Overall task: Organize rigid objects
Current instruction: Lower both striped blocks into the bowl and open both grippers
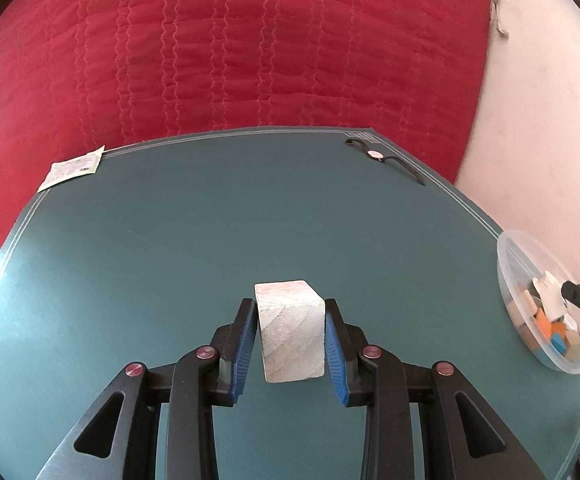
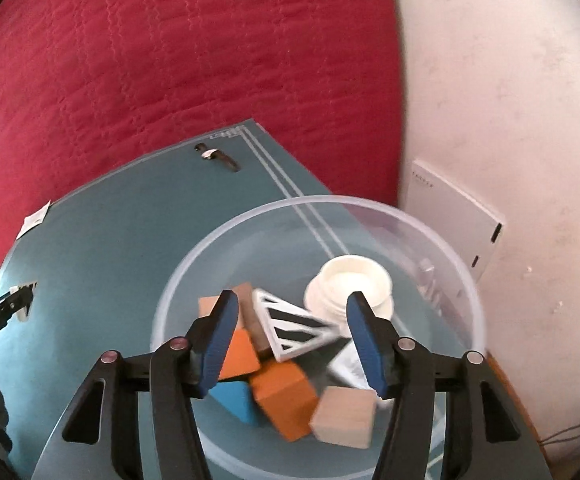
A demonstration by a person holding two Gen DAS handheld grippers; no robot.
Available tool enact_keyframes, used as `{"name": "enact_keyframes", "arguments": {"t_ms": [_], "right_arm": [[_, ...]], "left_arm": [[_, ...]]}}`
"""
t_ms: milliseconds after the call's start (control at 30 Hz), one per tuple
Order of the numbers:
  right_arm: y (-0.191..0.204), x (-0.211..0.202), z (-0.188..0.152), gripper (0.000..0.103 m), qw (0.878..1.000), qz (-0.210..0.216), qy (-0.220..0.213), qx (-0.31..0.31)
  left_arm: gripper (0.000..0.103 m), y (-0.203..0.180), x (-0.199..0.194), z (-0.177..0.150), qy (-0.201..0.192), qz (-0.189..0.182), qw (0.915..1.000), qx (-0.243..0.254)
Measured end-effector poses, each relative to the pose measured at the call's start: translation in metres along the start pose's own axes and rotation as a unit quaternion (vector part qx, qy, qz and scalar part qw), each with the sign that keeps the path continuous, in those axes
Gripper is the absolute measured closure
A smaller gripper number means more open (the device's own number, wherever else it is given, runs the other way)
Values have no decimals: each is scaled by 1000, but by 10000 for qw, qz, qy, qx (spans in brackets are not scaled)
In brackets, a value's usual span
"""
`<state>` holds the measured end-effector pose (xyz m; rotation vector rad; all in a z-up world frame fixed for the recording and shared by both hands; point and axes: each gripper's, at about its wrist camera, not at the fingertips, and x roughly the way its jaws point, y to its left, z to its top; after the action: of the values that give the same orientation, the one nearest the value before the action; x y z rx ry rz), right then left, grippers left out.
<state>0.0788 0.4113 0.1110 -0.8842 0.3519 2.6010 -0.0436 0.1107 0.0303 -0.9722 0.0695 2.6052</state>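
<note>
Mid-sort. Left gripper (image 1: pixel 291 334) clamped on pale stone-like block (image 1: pixel 292 332), pads pressing both side faces, block carried above the teal table (image 1: pixel 170 260). Clear plastic bowl (image 1: pixel 508 276) off to the right at the table edge. Right gripper (image 2: pixel 290 344) poised over that bowl, jaws parted, nothing between the pads; white triangular frame (image 2: pixel 290 326) lying loose below among orange cubes (image 2: pixel 284 396), blue block (image 2: pixel 234 400), plain wooden cube (image 2: pixel 344 420), white lid (image 2: pixel 350 288). Probably a drop just made. Next: swing left block rightward over the bowl rim, then release low; right hand clear first. Both grippers angled down-forward. Wristwatch (image 1: pixel 382 158) and paper slip (image 1: pixel 72 168) at far edge, untouched.
</note>
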Motion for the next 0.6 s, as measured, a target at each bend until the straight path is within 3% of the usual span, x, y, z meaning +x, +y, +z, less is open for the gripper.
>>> {"name": "enact_keyframes", "arguments": {"t_ms": [400, 600], "right_arm": [[-36, -14, -17, 41, 9996, -218, -146, 65], [-39, -23, -23, 34, 9992, -217, -322, -39]], "left_arm": [[68, -56, 1, -4, 211, -374, 9988, 253], [68, -97, -2, 0, 261, -654, 9959, 572]]}}
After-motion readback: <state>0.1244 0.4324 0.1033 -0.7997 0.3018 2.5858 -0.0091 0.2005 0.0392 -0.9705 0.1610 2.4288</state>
